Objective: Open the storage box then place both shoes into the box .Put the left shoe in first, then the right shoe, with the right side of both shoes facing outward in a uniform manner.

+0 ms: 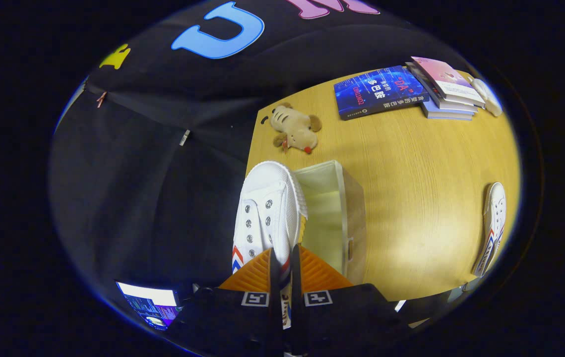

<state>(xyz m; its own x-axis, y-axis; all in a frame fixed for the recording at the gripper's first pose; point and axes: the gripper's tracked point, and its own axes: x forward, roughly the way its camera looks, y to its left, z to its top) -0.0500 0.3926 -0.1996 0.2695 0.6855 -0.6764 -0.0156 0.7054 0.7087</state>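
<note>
Gripper (282,260) pinches a white sneaker (268,210) beside the open storage box (342,208); second sneaker (492,228) well apart from the box.

A white shoe (267,213) with red-and-blue chevrons; pale cream storage box (334,213); light wood-grain tabletop (421,198); beige-and-brown plush dog (294,128); dark blue book (379,91) near the tabletop's far edge.

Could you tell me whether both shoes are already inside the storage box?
No: the hand-held gripper is shut on one white shoe beside the open storage box, and the other shoe lies on the table.
</note>
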